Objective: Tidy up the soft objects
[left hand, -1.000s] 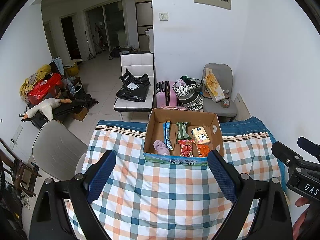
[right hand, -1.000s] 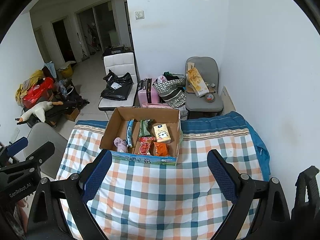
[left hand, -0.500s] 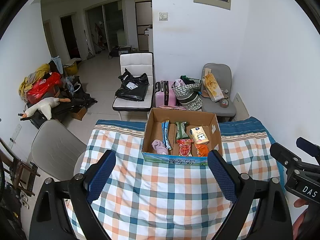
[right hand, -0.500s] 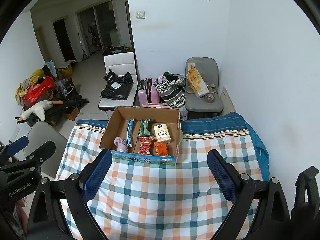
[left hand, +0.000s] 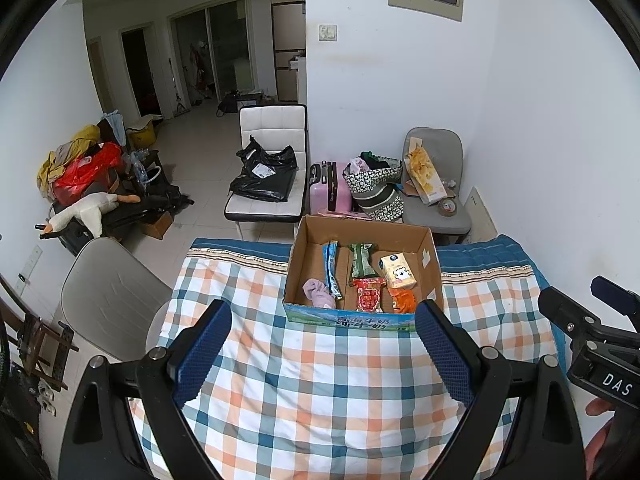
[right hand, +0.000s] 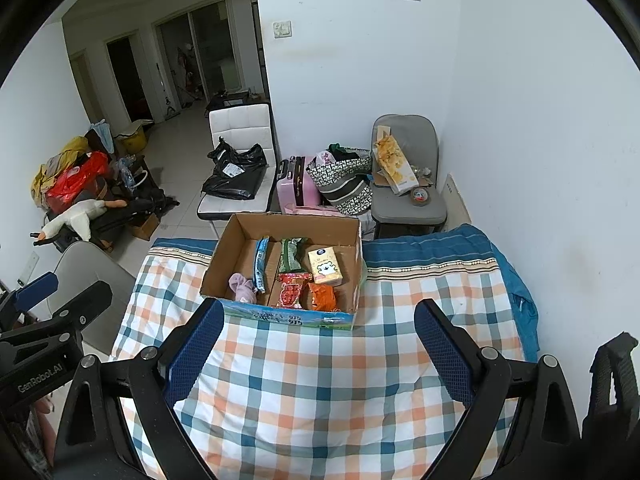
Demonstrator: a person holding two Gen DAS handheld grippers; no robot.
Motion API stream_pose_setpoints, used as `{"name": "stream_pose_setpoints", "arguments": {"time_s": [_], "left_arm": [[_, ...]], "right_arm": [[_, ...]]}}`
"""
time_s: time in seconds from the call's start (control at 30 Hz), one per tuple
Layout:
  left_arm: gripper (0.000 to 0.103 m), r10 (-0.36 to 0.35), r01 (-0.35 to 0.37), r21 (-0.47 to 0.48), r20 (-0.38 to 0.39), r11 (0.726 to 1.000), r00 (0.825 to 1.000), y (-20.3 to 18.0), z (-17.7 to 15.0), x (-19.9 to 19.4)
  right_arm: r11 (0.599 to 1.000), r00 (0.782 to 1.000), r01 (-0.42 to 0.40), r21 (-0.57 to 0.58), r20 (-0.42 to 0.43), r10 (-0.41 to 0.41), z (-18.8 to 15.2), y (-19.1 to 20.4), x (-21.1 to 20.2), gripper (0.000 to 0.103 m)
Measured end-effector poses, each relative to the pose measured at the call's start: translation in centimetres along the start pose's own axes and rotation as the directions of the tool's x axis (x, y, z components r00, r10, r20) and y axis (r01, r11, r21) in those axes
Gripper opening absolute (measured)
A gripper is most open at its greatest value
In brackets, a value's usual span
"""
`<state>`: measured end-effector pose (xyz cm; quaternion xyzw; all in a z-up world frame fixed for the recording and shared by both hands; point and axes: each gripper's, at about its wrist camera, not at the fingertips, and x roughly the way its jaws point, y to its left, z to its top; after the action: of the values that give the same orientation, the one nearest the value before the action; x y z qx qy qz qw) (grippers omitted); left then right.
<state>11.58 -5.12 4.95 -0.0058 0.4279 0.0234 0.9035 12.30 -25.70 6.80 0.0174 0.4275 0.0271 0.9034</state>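
Left wrist view: left gripper [left hand: 322, 342] and right gripper [right hand: 318, 342] both spread wide, empty, held back above checked surface [left hand: 320, 392], squared toward box [left hand: 362, 318] for reaching packets.

The left gripper [left hand: 322, 346] and the right gripper [right hand: 318, 346] are hovering side by side, each one spreading its blue-padded fingers [left hand: 204, 350] wide apart and holding nothing.

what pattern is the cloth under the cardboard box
A plaid check of orange, teal and white squares on the cloth, clearest in the right wrist view, under the cardboard box.
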Motion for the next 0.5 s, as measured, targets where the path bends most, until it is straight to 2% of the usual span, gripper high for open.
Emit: {"name": "stream_pose_setpoints", "arguments": {"time_s": [0.5], "left_arm": [[0.094, 0.004, -0.004, -0.007, 0.003, 1.000, 1.000, -0.07, -0.21, -0.20]], "right_arm": [[1.000, 1.000, -0.003, -0.002, 0.002, 0.003, -0.17, 0.06, -0.04, 0.098]]}}
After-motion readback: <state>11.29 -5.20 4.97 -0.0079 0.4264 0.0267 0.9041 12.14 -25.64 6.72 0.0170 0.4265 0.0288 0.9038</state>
